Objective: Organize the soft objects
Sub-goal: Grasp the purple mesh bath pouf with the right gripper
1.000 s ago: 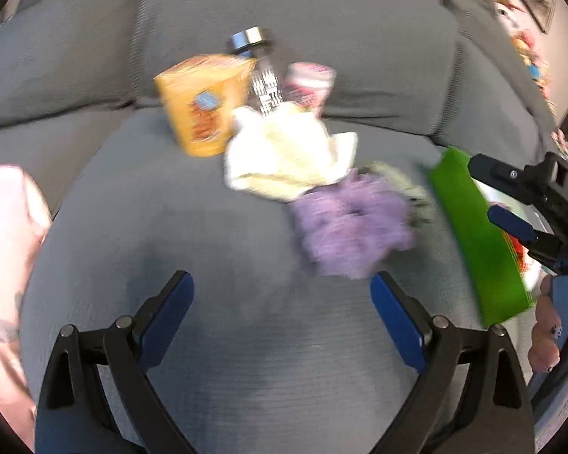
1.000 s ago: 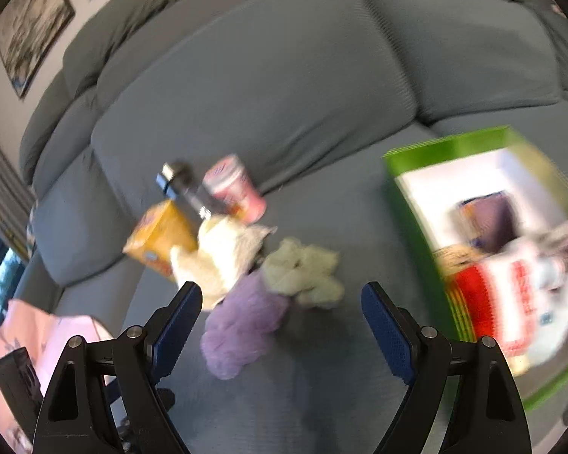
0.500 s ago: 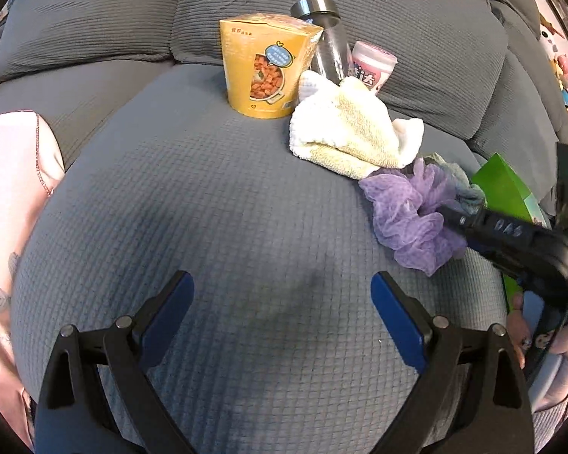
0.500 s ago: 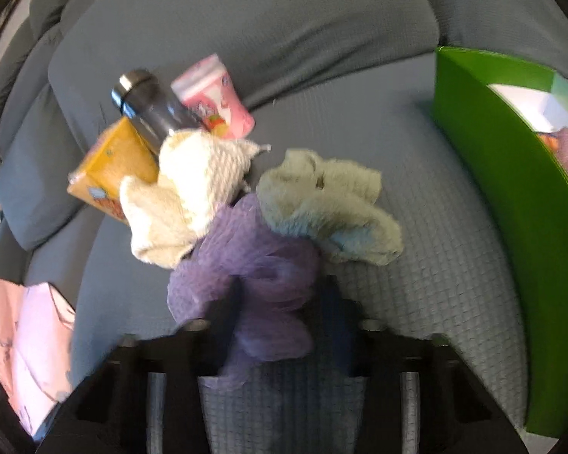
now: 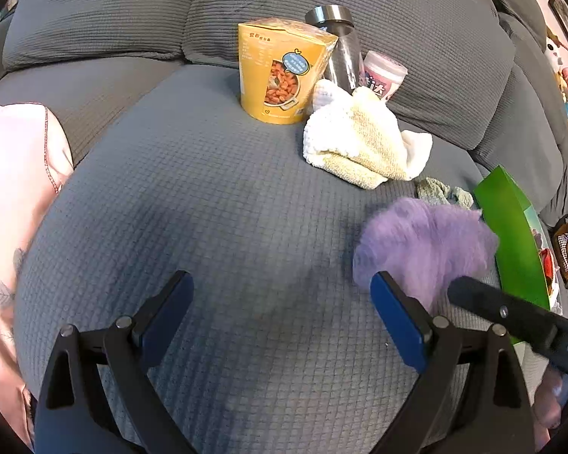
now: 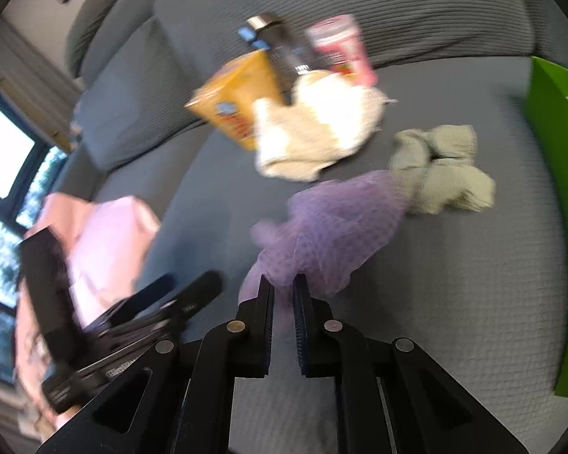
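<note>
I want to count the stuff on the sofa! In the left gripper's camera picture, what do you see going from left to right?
Pink cloth → yellow snack box → cream towel → purple bath pouf → green box. The bottle, pink cup and grey-green cloth overlap others, so I left them out.

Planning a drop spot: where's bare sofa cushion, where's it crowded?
Bare: the wide grey seat cushion between the pink garment and the purple mesh pouf, ahead of the left hand-held gripper. Crowded: the back, around the yellow carton, bottle, pink cup and cream towel.
</note>
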Available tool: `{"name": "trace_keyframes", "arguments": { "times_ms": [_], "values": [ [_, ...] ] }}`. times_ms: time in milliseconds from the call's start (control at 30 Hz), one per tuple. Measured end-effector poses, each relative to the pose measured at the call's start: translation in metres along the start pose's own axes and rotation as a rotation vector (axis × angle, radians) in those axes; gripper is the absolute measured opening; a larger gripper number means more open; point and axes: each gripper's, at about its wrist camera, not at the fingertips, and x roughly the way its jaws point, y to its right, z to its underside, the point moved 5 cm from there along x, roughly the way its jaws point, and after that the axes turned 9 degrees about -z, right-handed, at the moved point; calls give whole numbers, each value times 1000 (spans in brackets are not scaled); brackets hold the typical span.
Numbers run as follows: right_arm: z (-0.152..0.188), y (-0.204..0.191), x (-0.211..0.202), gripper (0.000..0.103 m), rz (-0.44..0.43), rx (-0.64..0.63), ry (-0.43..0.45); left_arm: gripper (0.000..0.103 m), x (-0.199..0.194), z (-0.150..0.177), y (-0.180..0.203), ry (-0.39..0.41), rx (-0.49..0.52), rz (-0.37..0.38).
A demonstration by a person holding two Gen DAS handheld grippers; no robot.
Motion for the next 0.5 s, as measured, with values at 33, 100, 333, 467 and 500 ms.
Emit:
{"name": "trace_keyframes", "arguments": {
  "times_ms": [33,100,333,467,500],
  "values": [
    [1,-3,-1,11,-1,-4,-6,94,0,0,0,-1,0,0],
    [3,-6,0,12,-15,4,-33,94,0,-1,-2,-3,-7,5],
    [-12,11,-30,44,53,40,46,94,-1,-5,-3,-15,-38,54],
    [-45,29,-57,69,104,86,196,94,2,-18,9,-40,-40,126],
    [-56,32,-57,69,94,92,216,94,4,-23,12,-47,-50,135]
  ]
}}
